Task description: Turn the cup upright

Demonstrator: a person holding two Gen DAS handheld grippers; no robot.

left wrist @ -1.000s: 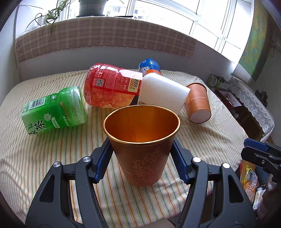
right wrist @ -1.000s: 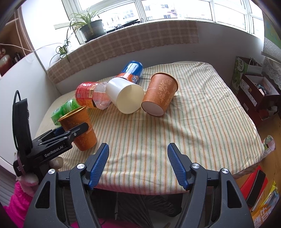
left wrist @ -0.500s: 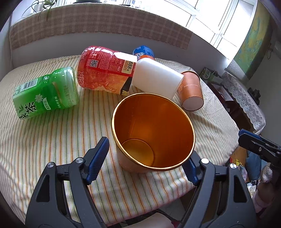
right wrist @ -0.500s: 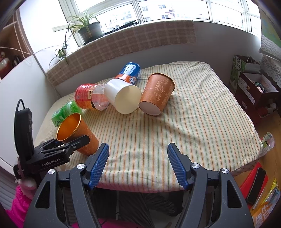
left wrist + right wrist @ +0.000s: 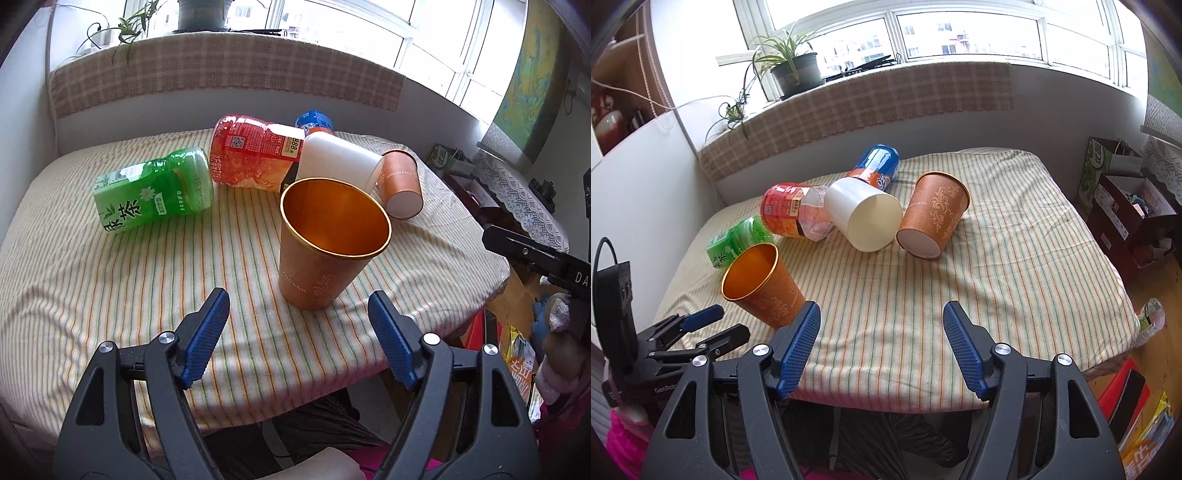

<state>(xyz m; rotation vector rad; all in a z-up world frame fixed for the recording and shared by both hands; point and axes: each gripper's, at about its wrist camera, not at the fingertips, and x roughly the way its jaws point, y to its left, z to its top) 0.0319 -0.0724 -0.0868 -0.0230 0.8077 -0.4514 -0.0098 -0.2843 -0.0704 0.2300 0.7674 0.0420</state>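
So the orange cup [image 5: 325, 251] is standing mouth up on the striped tablecloth [image 5: 110, 277] near the front edge; gold inside showing, base on the cloth; in the right wrist view it looks tilted, but that could just be the fisheye, can't tell for sure. The left gripper [image 5: 297, 339] is spread wide with nothing between its blue pads; it sits just short of the cup, not touching it. The right gripper [image 5: 881, 347] is also wide open and holding nothing, hanging over the front edge well apart from everything.

My read: the flip on this 1 is basically done and this is the release/back-off step; if it settles flat, that cup is finished.

Behind it there's a second orange cup [image 5: 932, 214] on its side, bottom facing the camera, touching a white cup [image 5: 864, 214] that's also lying down; plus a green bottle [image 5: 155, 190], a red bottle [image 5: 255, 157] and a blue can [image 5: 877, 164], all tipped over in a pile.

If more cups need doing, the next move probably calls for reaching past the upright 1 without bumping it; then pinching the wall of the sideways orange cup and rotating it onto its base; the right gripper looks better placed for that.
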